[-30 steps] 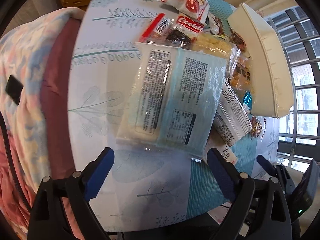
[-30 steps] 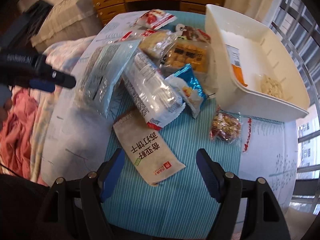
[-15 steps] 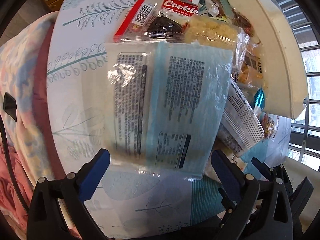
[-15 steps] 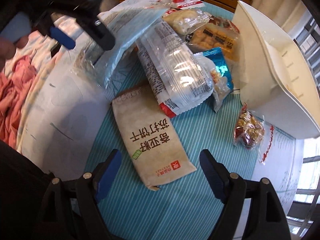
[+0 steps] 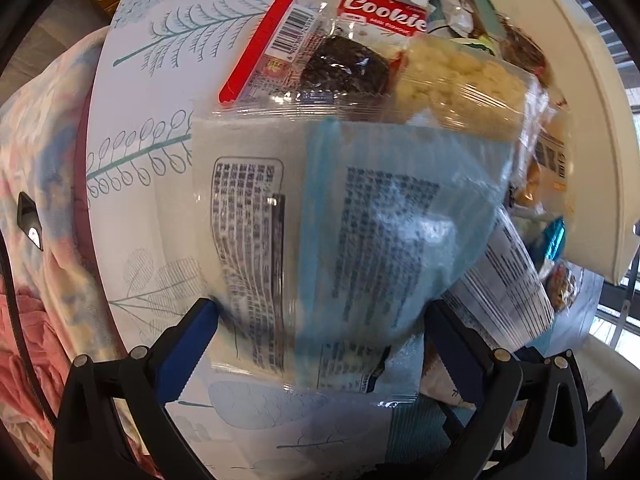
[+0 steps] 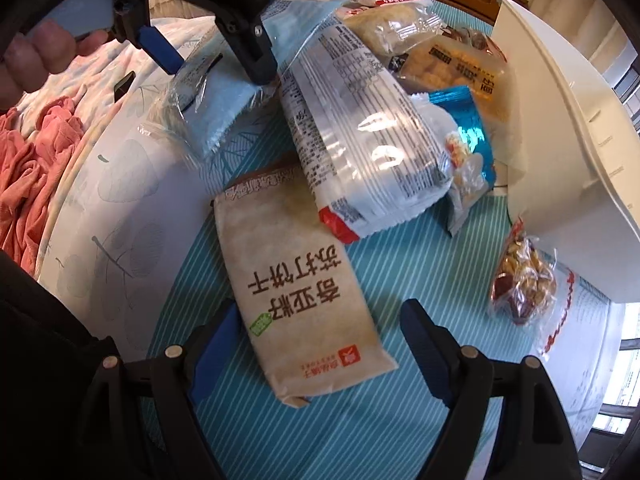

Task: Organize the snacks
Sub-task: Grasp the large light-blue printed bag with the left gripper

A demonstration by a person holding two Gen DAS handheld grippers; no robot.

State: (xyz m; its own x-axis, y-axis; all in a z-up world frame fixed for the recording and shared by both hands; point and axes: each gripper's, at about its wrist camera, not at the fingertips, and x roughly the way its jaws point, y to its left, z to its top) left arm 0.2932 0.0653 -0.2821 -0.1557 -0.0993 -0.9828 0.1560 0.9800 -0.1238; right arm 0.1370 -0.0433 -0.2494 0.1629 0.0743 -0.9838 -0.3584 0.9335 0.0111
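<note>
Since the earlier frames both grippers have come down onto the snack pile, and the left one has slid forward over the blue packet, which now fills its view.

The left gripper [image 5: 320, 328] stands with its jaws spread wide, one finger at each side of the near end of the blue packet [image 5: 360, 240]. The left pad lies right at the packet's clear edge; whether either pad presses on it cannot be told. In the right wrist view the same gripper [image 6: 212, 56] shows from the side, low over the packet's corner [image 6: 216, 108], with the person's fingers [image 6: 44, 56] on its handle at far left. Left of the table [image 5: 132, 184] lies a flowered blanket [image 5: 36, 152].

Beyond the blue packet lie a red Cookie pack [image 5: 320, 56] and a clear bag of pale puffs [image 5: 460, 88].

The right gripper [image 6: 316, 340] points down with jaws open, straddling the near end of the tan cracker pack [image 6: 296, 280], which lies flat on the striped cloth [image 6: 400, 420]. Its left pad is just beside the pack's edge; its right pad stands clear of it.

A white wrapper [image 6: 360, 140] overlaps the tan pack's far end. To its right come a shiny blue bag [image 6: 468, 144], a small nut bag [image 6: 524, 276], and the white bin [image 6: 568, 152], tilted at the right edge.
</note>
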